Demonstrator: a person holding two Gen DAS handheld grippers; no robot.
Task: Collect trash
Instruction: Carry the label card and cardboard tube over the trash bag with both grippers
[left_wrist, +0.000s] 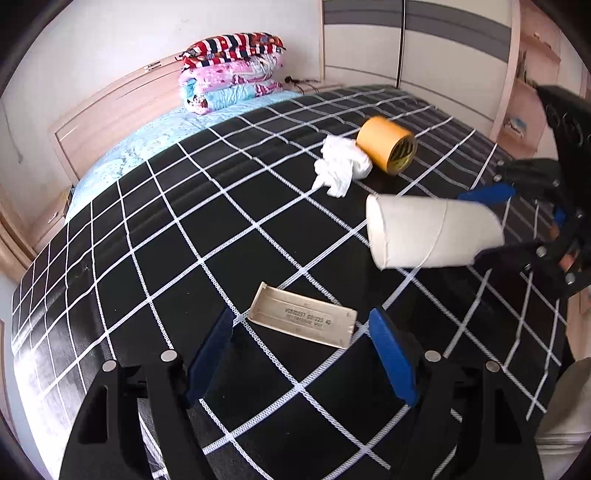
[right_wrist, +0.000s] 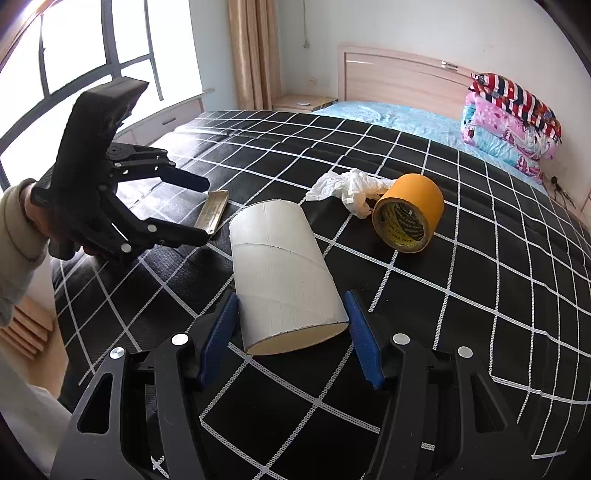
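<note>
The flat beige plastic piece (left_wrist: 303, 319) lies on the checked bed cover (left_wrist: 184, 236), just ahead of the left gripper (left_wrist: 301, 354), whose jaws stand apart around nothing. Lower them astride its narrow sides before closing. The right gripper (right_wrist: 291, 332) is clamped on the cardboard tube (right_wrist: 284, 273), held above the cover; keep it steady.

My left gripper (left_wrist: 301, 354) is matte black plastic, two angular arms with triangular cut-outs, each tipped with a blue pad — ridged along its inner face. Round silver screw heads sit just behind the pads. The right gripper (right_wrist: 291, 334) is built the same: black linkage bars, silver rivets, blue pads. Behind the left claw, a beige ribbed sleeve cuff (right_wrist: 16, 229) — loose, pale fabric below it.
</note>
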